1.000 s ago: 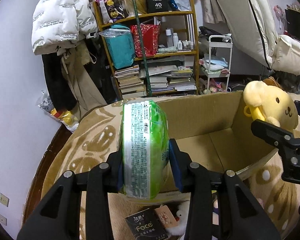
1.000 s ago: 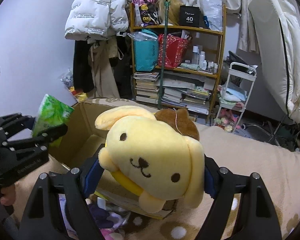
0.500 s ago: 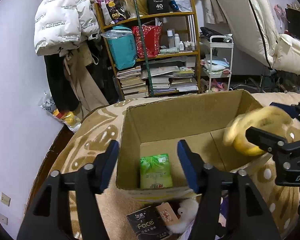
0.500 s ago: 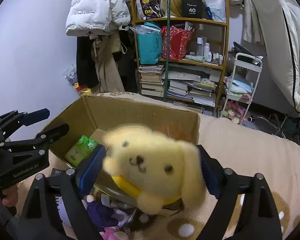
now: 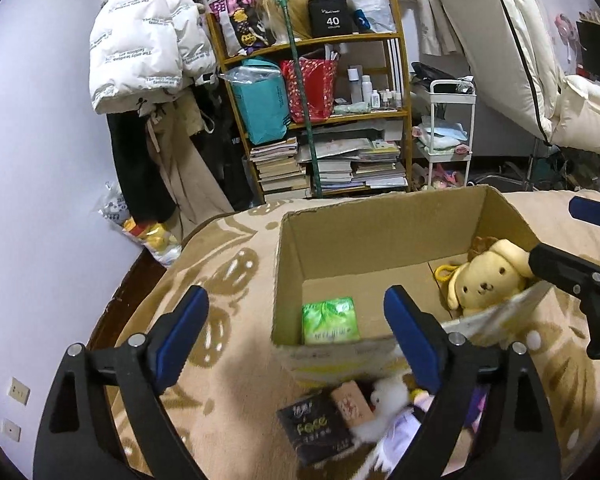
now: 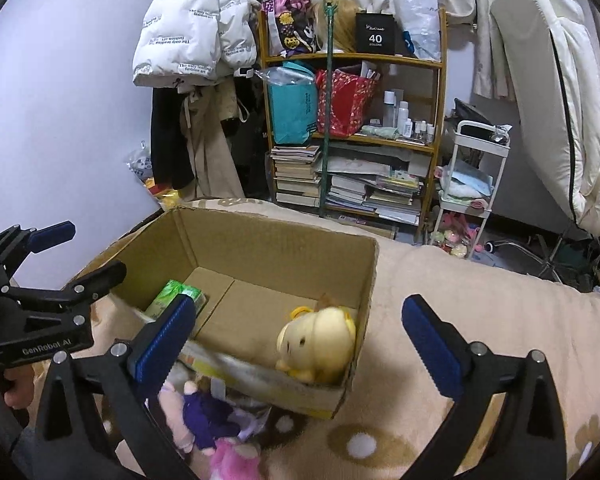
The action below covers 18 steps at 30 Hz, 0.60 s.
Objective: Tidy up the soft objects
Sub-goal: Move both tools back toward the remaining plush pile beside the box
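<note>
An open cardboard box [image 5: 380, 204] [image 6: 268, 222] stands on a beige patterned blanket. Inside it, a green tissue pack [image 5: 331, 320] [image 6: 176, 294] lies flat by the near left wall. A yellow dog plush [image 5: 484, 282] [image 6: 320, 344] lies in the near right corner. My left gripper [image 5: 296, 296] hovers in front of the box; its jaws are opening and nothing is between them. My right gripper [image 6: 300, 304] hangs over the box's right end, its jaws also opening, and nothing is held.
In front of the box lie a black tissue pack [image 5: 316, 432], a small brown pack [image 5: 352, 402], a white plush [image 5: 388, 396], a purple doll [image 6: 204, 412] and a pink plush [image 6: 236, 460]. Behind stand a crowded shelf [image 5: 340, 112] and a white cart [image 5: 448, 132].
The left gripper let go of the green pack, which dropped into the box. The right gripper released the yellow plush into the box. Both jaws have spread wide.
</note>
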{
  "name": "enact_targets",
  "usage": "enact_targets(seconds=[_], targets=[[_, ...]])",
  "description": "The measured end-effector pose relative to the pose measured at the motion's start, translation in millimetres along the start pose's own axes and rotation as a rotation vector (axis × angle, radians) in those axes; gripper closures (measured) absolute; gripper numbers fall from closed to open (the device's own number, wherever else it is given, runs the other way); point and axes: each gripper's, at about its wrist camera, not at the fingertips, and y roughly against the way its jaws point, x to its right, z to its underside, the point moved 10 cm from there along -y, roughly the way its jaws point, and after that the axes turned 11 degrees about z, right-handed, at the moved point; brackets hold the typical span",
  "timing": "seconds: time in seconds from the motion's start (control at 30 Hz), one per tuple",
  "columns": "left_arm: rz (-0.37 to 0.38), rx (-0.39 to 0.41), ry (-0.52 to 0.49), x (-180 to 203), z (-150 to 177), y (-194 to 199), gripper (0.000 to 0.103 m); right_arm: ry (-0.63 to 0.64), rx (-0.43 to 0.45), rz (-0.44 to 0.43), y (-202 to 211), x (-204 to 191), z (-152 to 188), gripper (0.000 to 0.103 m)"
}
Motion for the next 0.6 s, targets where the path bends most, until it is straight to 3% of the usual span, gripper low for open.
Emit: enact_targets(seconds=[0.1, 0.6], targets=[[-0.016, 0.018, 0.007, -2.7, -1.4, 18.0, 0.004, 0.003, 0.0, 0.008, 13.3, 1.3, 2.4, 0.0], [-0.034, 0.008, 0.061, 0.3, 26.3, 99.3, 0.004, -0.002, 0.05, 0.029, 81.9, 0.2, 4.9, 0.0]])
